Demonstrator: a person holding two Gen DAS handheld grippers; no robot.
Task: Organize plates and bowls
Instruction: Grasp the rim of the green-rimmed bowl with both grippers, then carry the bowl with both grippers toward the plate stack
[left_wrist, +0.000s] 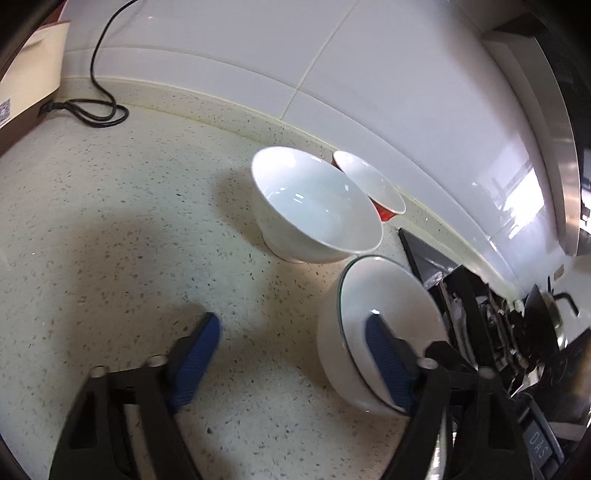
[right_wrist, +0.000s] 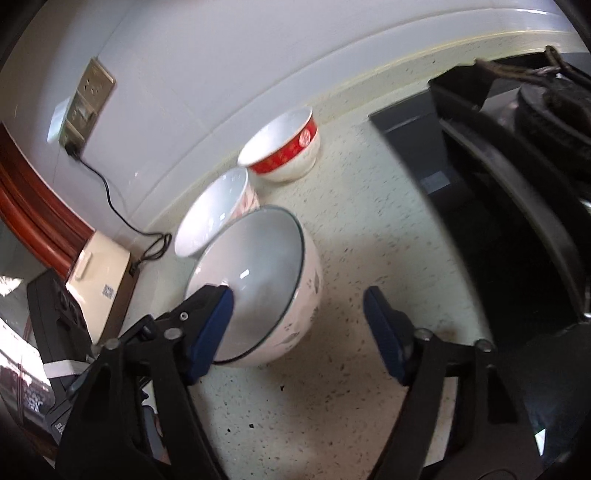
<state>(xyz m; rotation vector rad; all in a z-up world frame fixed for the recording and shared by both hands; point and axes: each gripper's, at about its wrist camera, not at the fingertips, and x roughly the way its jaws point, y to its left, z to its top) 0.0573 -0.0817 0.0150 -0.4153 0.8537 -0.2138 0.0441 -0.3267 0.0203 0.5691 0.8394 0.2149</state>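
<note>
The speckled bench is the biggest thing here, running back to a white tiled wall, with a black stove off to one side. On the other side there's a cream box and a black cable trailing along the bench.

Three bowls sit loose on the bench, none nested, no plates in sight at all. So by my read the organizing has barely started, and pretty much everything is left to do.

Largest is the blue-rimmed bowl, white with little leaf prints, nearest both grippers. Behind it is the plain white bowl, close to or touching it, hard to tell which. Back by the wall is the red-banded bowl, just beside the white one in the left wrist view.

Left gripper: jaws about halfway open, holding nothing. Its one blue pad overlaps the blue-rimmed bowl's inside in the left wrist view, the other is out over bare bench. Can't say if that pad actually touches.

Right gripper: also roughly half open, nothing clamped. One pad sits at the near rim of that same bowl, the other stands clear on the far side of its wall. Looks like it's lining up to pinch the rim, but that's my guess.
</note>
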